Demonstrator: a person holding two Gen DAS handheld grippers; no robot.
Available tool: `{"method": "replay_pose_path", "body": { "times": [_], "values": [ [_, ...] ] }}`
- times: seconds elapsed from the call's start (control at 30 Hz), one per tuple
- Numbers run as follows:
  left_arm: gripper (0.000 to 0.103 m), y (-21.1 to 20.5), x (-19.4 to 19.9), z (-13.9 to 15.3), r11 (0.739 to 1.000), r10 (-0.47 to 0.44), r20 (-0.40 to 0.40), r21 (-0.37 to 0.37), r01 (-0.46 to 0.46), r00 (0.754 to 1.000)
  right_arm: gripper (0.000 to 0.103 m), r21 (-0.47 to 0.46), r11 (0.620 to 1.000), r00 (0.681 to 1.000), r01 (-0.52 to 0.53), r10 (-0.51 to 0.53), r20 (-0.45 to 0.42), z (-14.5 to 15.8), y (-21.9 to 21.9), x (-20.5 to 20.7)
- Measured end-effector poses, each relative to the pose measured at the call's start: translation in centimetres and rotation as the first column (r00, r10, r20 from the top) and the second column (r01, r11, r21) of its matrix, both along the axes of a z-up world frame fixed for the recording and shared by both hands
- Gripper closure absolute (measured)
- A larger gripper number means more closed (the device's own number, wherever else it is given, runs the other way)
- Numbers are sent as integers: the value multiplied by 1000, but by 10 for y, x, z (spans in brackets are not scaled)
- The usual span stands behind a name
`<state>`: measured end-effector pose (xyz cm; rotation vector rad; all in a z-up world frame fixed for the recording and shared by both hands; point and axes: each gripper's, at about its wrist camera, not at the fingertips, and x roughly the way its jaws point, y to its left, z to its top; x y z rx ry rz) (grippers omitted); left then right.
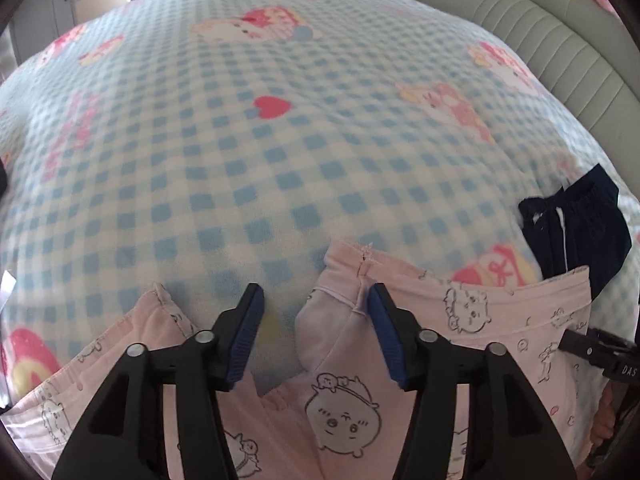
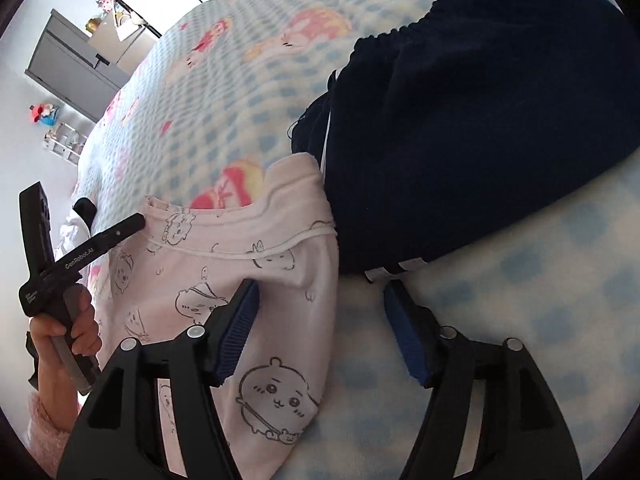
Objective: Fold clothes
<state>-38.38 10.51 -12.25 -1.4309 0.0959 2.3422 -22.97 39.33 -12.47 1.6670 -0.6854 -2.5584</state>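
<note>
Here my left hand-held gripper [image 1: 316,308] hangs over the pink pyjama garment [image 1: 472,320], which lies spread on the blue checked blanket [image 1: 280,140] covering the bed. Its jaws stand apart, with bare blanket and a fold of pink cloth between them, and the pads pinch nothing. My right hand-held gripper [image 2: 320,300] is likewise released, its jaws straddling the edge of the pink garment [image 2: 200,280] without pressing it. Just beside that edge, touching it, lies a dark navy garment [image 2: 480,120] with white stripes. From the right wrist view I see a hand [image 2: 68,332] in a fluffy pink sleeve [image 2: 44,416] gripping the other tool's handle.
</note>
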Motion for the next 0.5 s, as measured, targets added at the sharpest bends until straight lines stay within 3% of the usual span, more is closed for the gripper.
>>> {"method": "replay_pose_path", "body": {
  "times": [0.03, 0.07, 0.13, 0.2, 0.23, 0.3, 0.33, 0.43, 0.5],
  "values": [
    [88, 5, 2, -3, 999, -32, -2, -8, 32, 999, 78, 25, 1000, 1000, -18, 19, -25, 7, -3, 0],
    [93, 11, 7, -1, 998, -57, -35, -34, 56, 998, 91, 37, 999, 997, -32, 34, -65, 16, -4, 2],
    [95, 22, 11, 10, 996, -65, -115, -69, 58, 991, 96, 80, 997, 992, -23, 33, -121, 34, -5, 5],
    [95, 23, -1, 18, 998, -4, -129, -59, -4, 992, 96, 128, 992, 987, -8, 28, -159, 47, -4, 6],
    [95, 23, -9, 21, 998, 31, -131, -53, -38, 991, 95, 145, 989, 990, -7, 27, -137, 45, -2, 3],
    [94, 22, -10, 28, 998, 63, -77, -24, -65, 995, 76, 147, 989, 999, -12, 19, -46, 35, 2, -2],
    [94, 21, -2, 34, 999, 52, -58, 14, -51, 997, 75, 118, 993, 999, -8, 13, -37, 37, 4, 4],
    [84, 25, 64, 63, 994, -69, -122, 72, 78, 990, 70, 61, 997, 992, -39, 46, -118, 63, -1, 41],
    [76, 28, 110, 68, 987, -130, -109, 83, 140, 985, 66, 39, 996, 987, -82, 87, -136, 75, -12, 69]
  ]
}}
